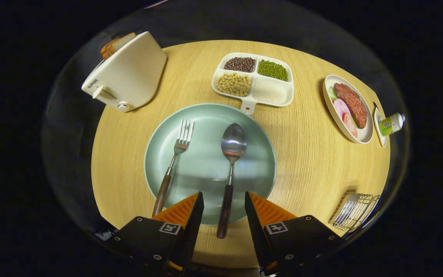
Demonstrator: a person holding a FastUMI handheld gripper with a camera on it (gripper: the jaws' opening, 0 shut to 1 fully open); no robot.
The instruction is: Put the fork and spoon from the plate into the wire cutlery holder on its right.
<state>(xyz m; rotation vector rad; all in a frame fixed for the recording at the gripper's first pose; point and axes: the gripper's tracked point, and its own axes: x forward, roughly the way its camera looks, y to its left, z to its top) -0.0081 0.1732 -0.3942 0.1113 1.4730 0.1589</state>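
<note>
The gripper is wide open, holding nothing; the spoon handle lies between its fingers, on the green plate.

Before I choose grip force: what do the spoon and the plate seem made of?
Spoon: bowl looks like polished metal, mirror reflections; handle dark and glossy, wood or plastic. Plate: pale green, smooth soft sheen, probably glazed ceramic, maybe melamine. The gripper is open, straddling the handle.
</note>
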